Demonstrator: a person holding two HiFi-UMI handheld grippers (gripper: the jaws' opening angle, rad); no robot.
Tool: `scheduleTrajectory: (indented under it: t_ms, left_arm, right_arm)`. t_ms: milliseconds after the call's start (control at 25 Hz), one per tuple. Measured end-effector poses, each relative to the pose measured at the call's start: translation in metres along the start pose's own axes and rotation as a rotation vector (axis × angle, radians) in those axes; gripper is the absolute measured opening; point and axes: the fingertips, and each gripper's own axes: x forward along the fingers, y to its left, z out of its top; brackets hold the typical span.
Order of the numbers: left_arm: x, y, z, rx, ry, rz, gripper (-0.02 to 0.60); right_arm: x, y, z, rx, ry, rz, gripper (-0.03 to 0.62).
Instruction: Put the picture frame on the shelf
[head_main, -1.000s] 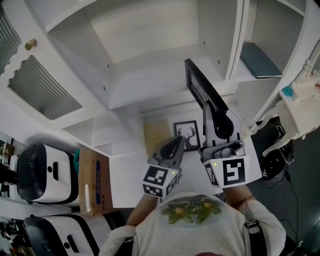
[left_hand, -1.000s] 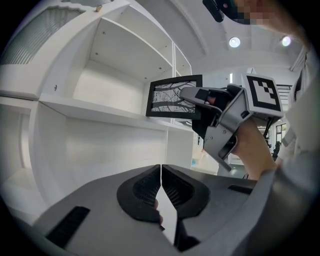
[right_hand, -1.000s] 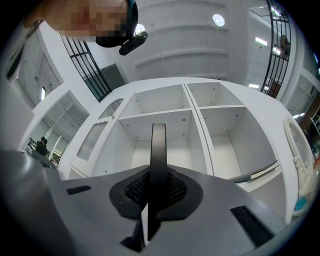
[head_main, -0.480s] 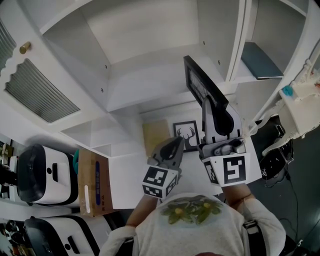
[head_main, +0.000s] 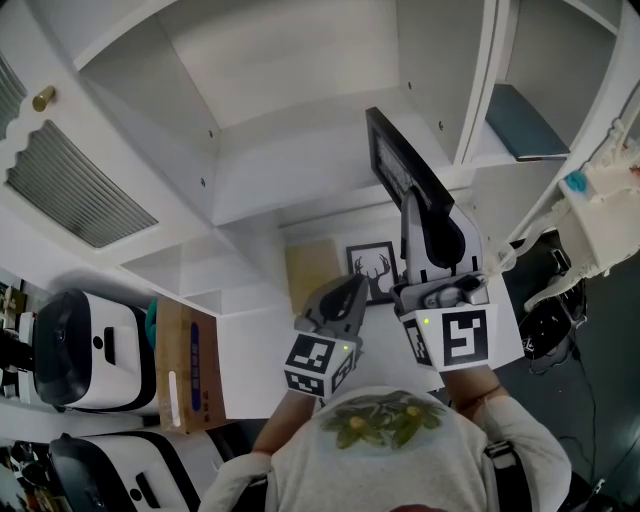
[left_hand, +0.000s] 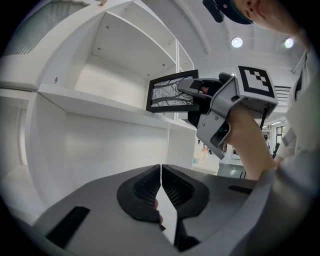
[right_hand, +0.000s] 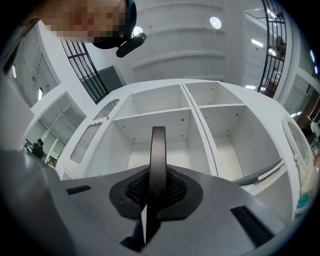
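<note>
Before the white shelf (head_main: 300, 150): the black picture frame (head_main: 392, 165) is up in the air, tilted, level with the middle board (left_hand: 100, 106); whether it touches the board cannot be told.
Right hand-held gripper (head_main: 413, 203): clamped on the frame's lower edge, which shows edge-on between its jaws (right_hand: 158, 186).
Left hand-held gripper (head_main: 352, 286): jaws pressed together with nothing between them (left_hand: 161, 186), lower than the right one and just beside it.
Right compartment: a dark book (head_main: 518, 122) lies flat.
Lower down: a deer print (head_main: 373, 268) beside a tan panel (head_main: 312, 270); a cardboard box (head_main: 190, 372) stands further left.
</note>
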Motion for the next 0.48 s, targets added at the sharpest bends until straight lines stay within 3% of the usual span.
scheduleTrajectory:
  t_ms: [480]
  left_arm:
    - [0.003, 0.006, -0.004, -0.007, 0.007, -0.003, 0.034]
  right_arm:
    - [0.013, -0.003, -0.007, -0.018, 0.010, -0.032, 0.037]
